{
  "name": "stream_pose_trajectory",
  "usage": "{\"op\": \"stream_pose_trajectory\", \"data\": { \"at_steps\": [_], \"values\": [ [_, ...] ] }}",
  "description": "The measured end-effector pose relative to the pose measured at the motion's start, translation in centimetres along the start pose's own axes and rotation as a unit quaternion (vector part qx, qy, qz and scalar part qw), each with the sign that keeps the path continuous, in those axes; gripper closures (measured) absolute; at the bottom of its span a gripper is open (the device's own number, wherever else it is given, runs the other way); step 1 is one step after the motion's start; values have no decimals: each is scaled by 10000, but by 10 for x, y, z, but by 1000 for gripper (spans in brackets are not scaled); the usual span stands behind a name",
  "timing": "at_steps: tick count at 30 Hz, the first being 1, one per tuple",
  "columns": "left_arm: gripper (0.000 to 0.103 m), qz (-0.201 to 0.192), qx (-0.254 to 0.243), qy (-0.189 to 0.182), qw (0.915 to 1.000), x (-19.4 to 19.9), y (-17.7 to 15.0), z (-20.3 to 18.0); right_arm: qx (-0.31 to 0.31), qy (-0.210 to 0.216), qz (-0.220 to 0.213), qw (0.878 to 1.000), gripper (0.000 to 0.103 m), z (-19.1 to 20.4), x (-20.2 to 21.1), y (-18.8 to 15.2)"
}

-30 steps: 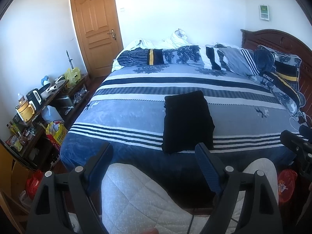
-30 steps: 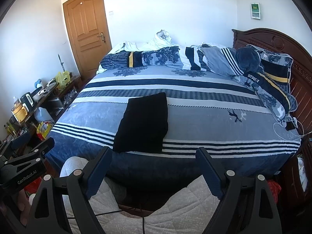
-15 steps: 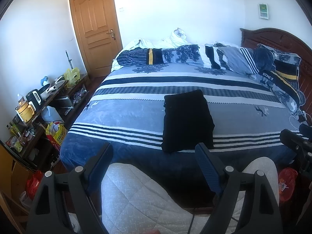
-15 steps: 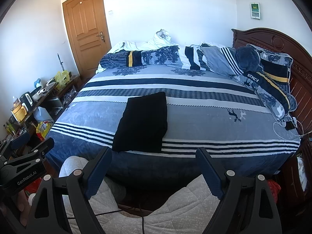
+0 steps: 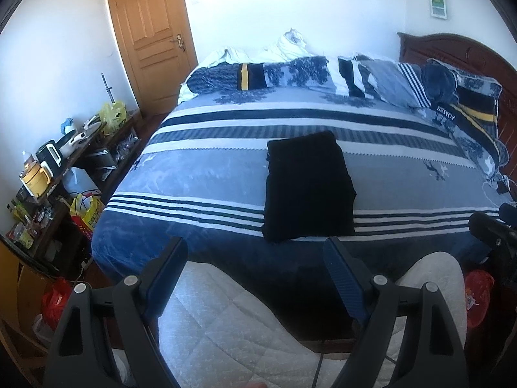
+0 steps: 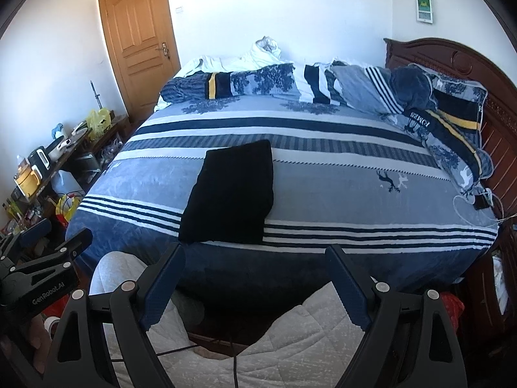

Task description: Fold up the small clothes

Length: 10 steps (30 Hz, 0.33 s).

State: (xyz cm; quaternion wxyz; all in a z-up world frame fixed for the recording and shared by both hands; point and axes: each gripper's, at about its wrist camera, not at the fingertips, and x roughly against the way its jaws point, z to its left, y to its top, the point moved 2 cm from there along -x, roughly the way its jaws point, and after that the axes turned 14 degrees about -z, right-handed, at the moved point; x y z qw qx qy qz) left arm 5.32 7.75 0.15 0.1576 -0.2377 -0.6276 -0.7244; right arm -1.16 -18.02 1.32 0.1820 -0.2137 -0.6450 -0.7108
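Observation:
A black garment [image 5: 307, 187], folded into a neat rectangle, lies flat on the striped blue bed cover [image 5: 200, 174] near the front edge; it also shows in the right wrist view [image 6: 231, 194]. My left gripper [image 5: 255, 255] is open and empty, held back from the bed above the person's lap. My right gripper [image 6: 255, 258] is open and empty too, short of the bed's front edge. Neither touches the garment. The left gripper also shows at the left of the right wrist view [image 6: 42, 265].
Pillows and rumpled bedding [image 5: 323, 74] line the far side of the bed, by a wooden headboard [image 6: 452, 61]. A cluttered side table [image 5: 55, 168] stands at left by a wooden door [image 5: 152, 35]. The person's quilted white trousers [image 5: 232, 333] fill the foreground.

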Motion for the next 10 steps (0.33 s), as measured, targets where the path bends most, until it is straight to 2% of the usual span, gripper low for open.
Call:
{"op": "stream_pose_trajectory", "data": {
  "at_steps": [4,6,10],
  "values": [
    [18,83,-121,-63,9999,-27,5,4,-91,-13,128,9999,12,-7,-17,-1],
    [18,137,-51,-209,9997,-42,4,4,-95,-25,228,9997,12,-9,-30,-2],
    [18,592,106,-593,9964,-88,-1,5,-143,-22,533,9985,12,-14,-65,-8]
  ]
}}
